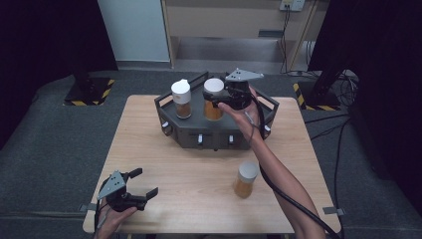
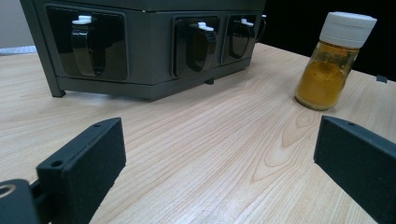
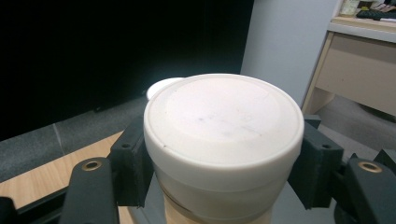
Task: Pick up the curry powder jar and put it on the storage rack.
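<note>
Right gripper (image 1: 215, 98) is clamped on the white cap of a spice jar (image 1: 213, 99), one black jaw pressed against each side of the cap, as seen in the right gripper view (image 3: 223, 140). Held jar is positioned over the dark rack (image 1: 189, 135), above its top tray, right of centre; amber powder is visible in the lower body. Whether the jar base is touching the rack floor cannot be told. Gripper is held from the rack's right side by the person's right hand (image 1: 244, 112), with the cable trailing back along the forearm.

A second jar (image 1: 181, 98), white-capped with the same amber fill, is seated upright in the rack, just left of the held one; its cap edge is seen behind the held cap in the right gripper view (image 3: 161, 87).

A third jar (image 1: 245, 179) is standing upright on the wooden table (image 1: 149, 149), in front of the rack and slightly right, well apart from it. Same jar is seen in the left gripper view (image 2: 334, 60), right of the rack front (image 2: 154, 46) with its row of white-tipped levers.

Left gripper (image 1: 137, 183) is held low over the table, front-left of the rack and well apart from it, jaws spread wide with nothing between them; only bare wood is seen between the jaws in the left gripper view (image 2: 219, 163).
</note>
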Demonstrator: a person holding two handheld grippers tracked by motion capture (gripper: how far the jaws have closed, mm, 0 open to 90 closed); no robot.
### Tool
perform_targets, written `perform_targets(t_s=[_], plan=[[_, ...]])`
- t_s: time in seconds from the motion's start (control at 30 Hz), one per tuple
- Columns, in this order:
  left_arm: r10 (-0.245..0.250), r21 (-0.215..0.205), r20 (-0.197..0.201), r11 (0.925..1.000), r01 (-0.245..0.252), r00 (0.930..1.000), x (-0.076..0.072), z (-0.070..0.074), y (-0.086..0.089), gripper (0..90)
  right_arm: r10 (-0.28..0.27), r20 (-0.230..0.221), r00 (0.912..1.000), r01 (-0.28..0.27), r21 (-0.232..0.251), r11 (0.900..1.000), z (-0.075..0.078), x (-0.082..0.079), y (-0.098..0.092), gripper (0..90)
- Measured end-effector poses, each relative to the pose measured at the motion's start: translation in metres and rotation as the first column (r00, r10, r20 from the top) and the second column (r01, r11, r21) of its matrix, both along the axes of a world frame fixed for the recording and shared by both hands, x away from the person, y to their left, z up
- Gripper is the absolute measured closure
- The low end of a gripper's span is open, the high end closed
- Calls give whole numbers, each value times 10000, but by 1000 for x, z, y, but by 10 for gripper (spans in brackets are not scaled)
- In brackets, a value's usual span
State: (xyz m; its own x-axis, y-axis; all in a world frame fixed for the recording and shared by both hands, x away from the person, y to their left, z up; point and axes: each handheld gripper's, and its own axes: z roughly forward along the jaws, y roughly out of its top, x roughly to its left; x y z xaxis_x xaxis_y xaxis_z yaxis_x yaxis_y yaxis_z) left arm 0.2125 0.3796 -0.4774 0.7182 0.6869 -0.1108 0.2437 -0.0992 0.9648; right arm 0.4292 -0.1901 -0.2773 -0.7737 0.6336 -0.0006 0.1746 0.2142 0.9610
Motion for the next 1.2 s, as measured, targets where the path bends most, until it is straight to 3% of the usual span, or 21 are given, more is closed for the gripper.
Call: perform_targets(t_s=[0.63,1.2], plan=[[36,-40,-9,10000,-36,10000,0,-1,1,11,-639,-583,9963,630,-160,9979,-24,34,6,333],[17,2,1,10000,-17,10000,0,0,1,11,-793,-748,9940,804,117,9967,-41,40,4,332]])
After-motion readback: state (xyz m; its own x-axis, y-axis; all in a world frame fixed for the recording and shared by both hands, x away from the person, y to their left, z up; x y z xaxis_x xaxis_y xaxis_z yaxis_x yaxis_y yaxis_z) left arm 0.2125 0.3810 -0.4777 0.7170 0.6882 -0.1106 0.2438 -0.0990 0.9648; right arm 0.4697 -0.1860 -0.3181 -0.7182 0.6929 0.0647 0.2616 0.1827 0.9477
